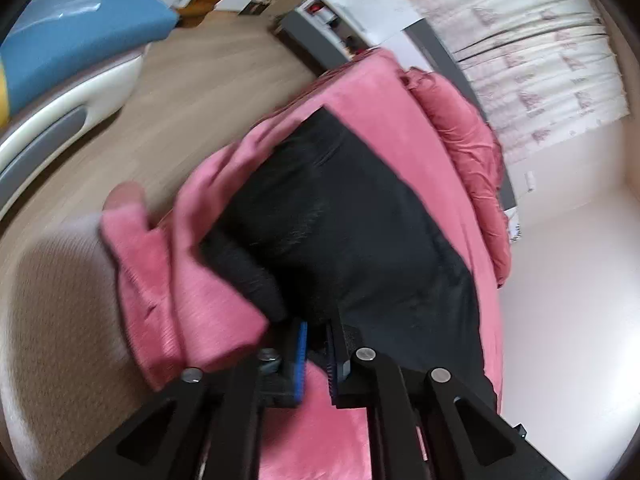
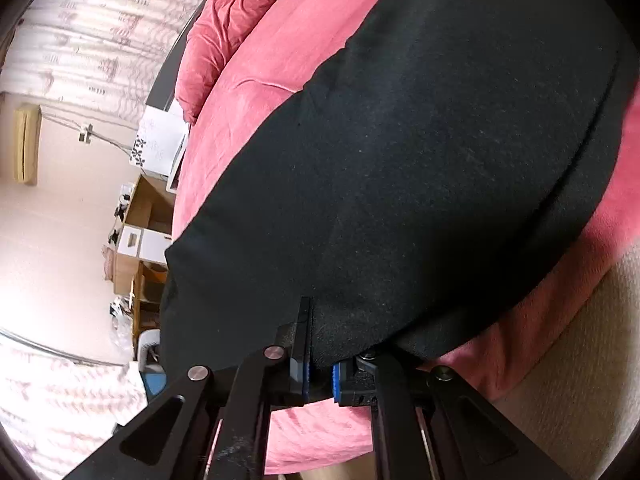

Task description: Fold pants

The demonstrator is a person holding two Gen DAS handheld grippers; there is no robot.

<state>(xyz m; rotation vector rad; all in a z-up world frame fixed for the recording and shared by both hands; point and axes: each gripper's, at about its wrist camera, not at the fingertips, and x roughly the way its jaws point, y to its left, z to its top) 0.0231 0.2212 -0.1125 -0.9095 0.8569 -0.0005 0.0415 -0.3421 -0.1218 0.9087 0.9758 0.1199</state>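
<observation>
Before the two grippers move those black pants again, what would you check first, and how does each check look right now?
1. Left gripper closed on the black pants: ok, fabric sits between its jaws.
2. Right gripper closed on the pants' edge: ok.
3. Pants lying on the pink bedspread, none hanging over the side: cannot tell.
4. Fabric smooth between the grips: ok in the right view; bunched near the left gripper.
5. Loose pink fold clear of the left gripper: not ok, right beside it.

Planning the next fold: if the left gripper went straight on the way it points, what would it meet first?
The black pants: the left gripper is already shut on their edge, with the pink bedcover beneath.
</observation>
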